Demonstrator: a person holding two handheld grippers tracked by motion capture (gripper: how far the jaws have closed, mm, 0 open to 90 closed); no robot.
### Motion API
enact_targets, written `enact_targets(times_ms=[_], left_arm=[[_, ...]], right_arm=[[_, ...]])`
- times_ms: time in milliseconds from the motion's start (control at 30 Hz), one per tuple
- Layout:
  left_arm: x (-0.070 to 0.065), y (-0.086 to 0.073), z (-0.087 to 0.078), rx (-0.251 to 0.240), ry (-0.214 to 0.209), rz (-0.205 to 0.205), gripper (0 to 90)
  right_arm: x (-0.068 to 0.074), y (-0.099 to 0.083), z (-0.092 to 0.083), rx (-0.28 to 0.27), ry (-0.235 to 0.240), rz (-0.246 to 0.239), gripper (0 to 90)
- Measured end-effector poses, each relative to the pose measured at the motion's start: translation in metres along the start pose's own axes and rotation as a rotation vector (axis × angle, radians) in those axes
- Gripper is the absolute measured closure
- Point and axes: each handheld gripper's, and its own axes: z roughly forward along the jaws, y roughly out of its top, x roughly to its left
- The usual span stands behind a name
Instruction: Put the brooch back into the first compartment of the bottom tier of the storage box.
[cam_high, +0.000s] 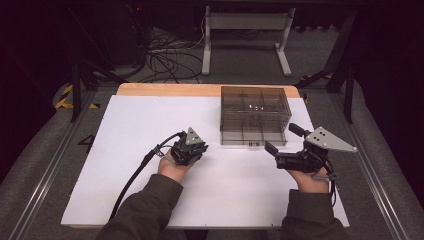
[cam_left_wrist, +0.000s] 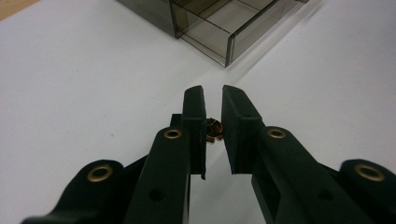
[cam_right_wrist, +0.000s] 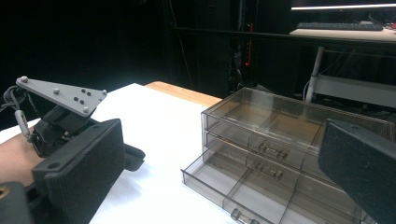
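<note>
Two grippers work over a white sheet (cam_high: 125, 165) that covers the wooden table (cam_high: 165, 90).

In the high view the left gripper (cam_high: 192, 150) sits at about seven o'clock from the sheet's middle, held in the person's left hand (cam_high: 172, 167), with its cable (cam_high: 132, 180) trailing back toward six o'clock. In the left gripper view its jaws stand nearly together with a narrow slit between the tips, and a small brown-gold object (cam_left_wrist: 214, 129) is pinched between the pads low in the gap; it is too small to tell what it is. The tips point toward one o'clock, at the near corner of the drawer box.

Further right, a smoky transparent drawer box (cam_high: 255, 115) stands at one o'clock from the sheet's middle, close to the far edge. In the right gripper view its bottom drawer (cam_right_wrist: 243, 186) is pulled out, showing divided compartments, while the two drawers above sit pushed in.

At the far right, the right gripper (cam_high: 284, 142) lies at four o'clock from the sheet's middle, just in front of the box, held in the right hand (cam_high: 310, 182). Its jaws are spread wide, one pad at each side of the right gripper view, with nothing between them but the box beyond.
</note>
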Motion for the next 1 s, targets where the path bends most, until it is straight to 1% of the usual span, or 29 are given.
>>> enact_targets(times_ms=[167, 267, 467, 500, 533, 1000], left_arm=[[-0.002, 0.001, 0.003, 0.000, -0.003, 0.002, 80.2], [-0.003, 0.003, 0.004, 0.000, 0.004, 0.012, 80.2], [-0.005, 0.007, 0.004, -0.006, 0.005, 0.019, 80.2], [-0.006, 0.007, 0.004, -0.007, 0.002, 0.015, 80.2], [-0.006, 0.008, 0.004, -0.006, 0.008, 0.022, 80.2], [-0.008, 0.015, 0.009, -0.013, 0.011, 0.027, 80.2]], right_arm=[[0.000, 0.000, 0.000, -0.001, 0.001, 0.000, 1.4], [0.000, 0.000, 0.000, -0.001, 0.001, -0.001, 1.4], [-0.001, 0.000, -0.001, -0.002, -0.002, 0.000, 1.5], [-0.001, 0.000, -0.001, -0.003, -0.002, 0.001, 1.5], [-0.001, 0.000, -0.001, -0.002, -0.002, 0.001, 1.5], [-0.002, 0.000, -0.001, 0.000, -0.005, 0.002, 1.6]])
